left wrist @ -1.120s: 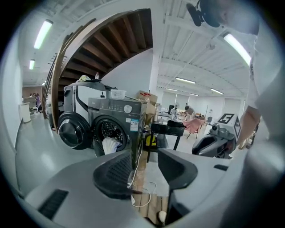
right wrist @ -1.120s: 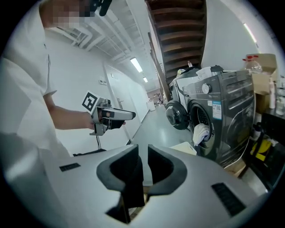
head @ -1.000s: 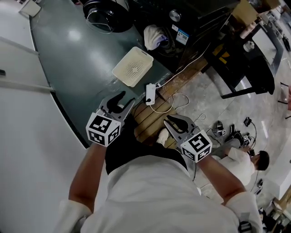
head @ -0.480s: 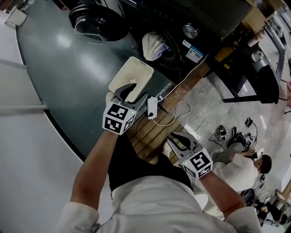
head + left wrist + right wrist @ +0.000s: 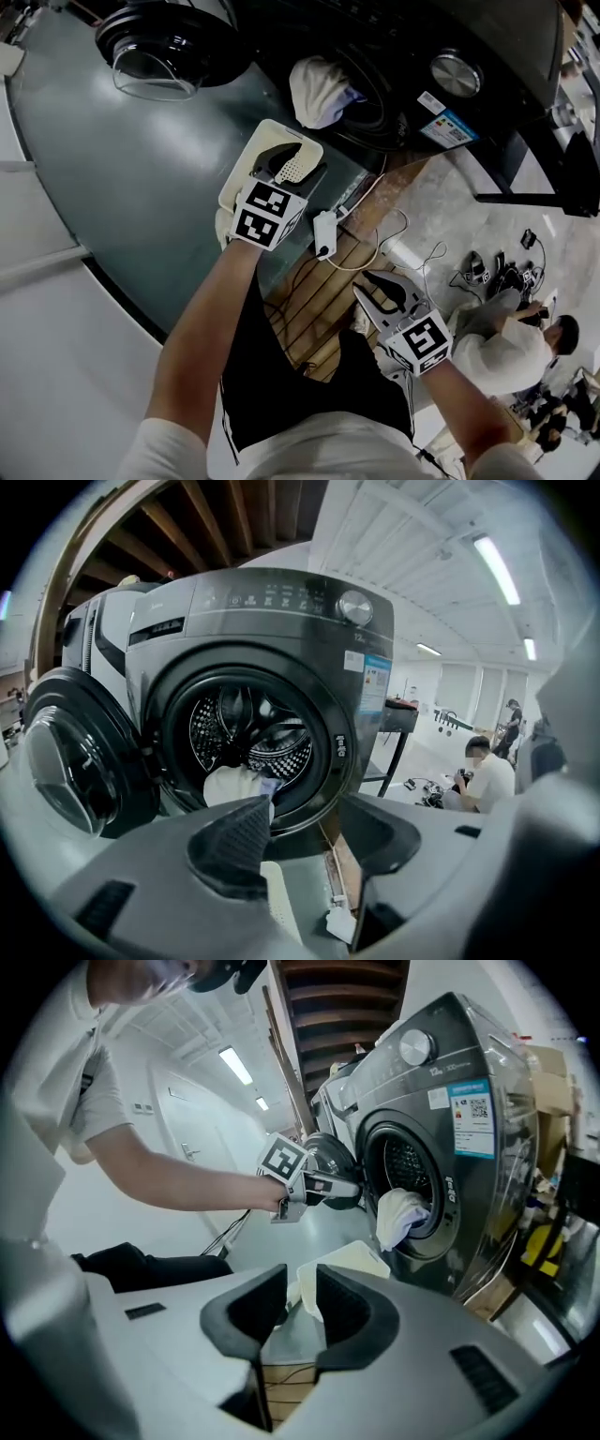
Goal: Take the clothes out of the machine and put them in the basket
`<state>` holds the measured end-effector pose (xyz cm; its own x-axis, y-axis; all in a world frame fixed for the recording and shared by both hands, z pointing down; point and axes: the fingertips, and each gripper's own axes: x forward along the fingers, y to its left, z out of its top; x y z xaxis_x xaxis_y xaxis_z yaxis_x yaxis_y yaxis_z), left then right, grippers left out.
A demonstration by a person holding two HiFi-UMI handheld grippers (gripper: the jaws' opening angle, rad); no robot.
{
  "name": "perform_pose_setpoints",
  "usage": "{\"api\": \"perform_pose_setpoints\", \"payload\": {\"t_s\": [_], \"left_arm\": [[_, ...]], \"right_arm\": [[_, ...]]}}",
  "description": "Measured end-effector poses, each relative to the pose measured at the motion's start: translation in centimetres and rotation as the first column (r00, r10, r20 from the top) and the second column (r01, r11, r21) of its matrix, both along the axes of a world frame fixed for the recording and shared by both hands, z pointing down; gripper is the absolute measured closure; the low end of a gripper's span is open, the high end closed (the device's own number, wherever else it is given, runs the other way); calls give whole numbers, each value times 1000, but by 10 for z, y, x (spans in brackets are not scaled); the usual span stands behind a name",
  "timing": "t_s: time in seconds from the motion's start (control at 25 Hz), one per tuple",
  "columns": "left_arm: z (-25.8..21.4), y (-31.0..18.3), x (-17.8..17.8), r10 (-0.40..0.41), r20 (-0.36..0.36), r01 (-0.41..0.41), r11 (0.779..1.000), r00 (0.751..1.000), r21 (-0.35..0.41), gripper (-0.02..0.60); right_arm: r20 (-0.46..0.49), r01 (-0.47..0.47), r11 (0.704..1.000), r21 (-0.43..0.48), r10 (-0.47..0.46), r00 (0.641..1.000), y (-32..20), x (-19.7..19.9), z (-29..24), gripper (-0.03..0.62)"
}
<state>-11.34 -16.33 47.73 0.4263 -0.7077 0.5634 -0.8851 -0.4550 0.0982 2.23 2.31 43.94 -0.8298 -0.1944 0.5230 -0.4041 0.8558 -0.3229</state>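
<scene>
Left gripper view shows the perforated steel drum (image 5: 281, 738) behind crumpled white cloth (image 5: 232, 786), hidden from head view; my left gripper (image 5: 307, 817) and right gripper (image 5: 302, 1290), jaws just widening, hold nothing.

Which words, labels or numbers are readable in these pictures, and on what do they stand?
Nothing can be read with certainty.
Blue-and-white sticker on the washing machine: print too small.
Control panel beside the knob: marks blurred.

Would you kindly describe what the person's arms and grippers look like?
The left gripper and right gripper are grey, with black padded fingers and a cube of black-and-white square markers each. The arms wear short white sleeves.
</scene>
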Motion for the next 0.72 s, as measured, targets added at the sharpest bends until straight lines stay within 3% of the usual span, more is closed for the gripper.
{"api": "perform_pose_setpoints", "payload": {"t_s": [0.4,0.72], "left_arm": [[74,-87,-29,75,58,-73,996,995,-41,328],[106,-139,-42,145,169,-137,989,975,-56,290]], "right_arm": [[-19,-65,998,21,65,998,-74,-59,51,496],[-25,-108,993,37,109,994,-92,-86,67,477]]}}
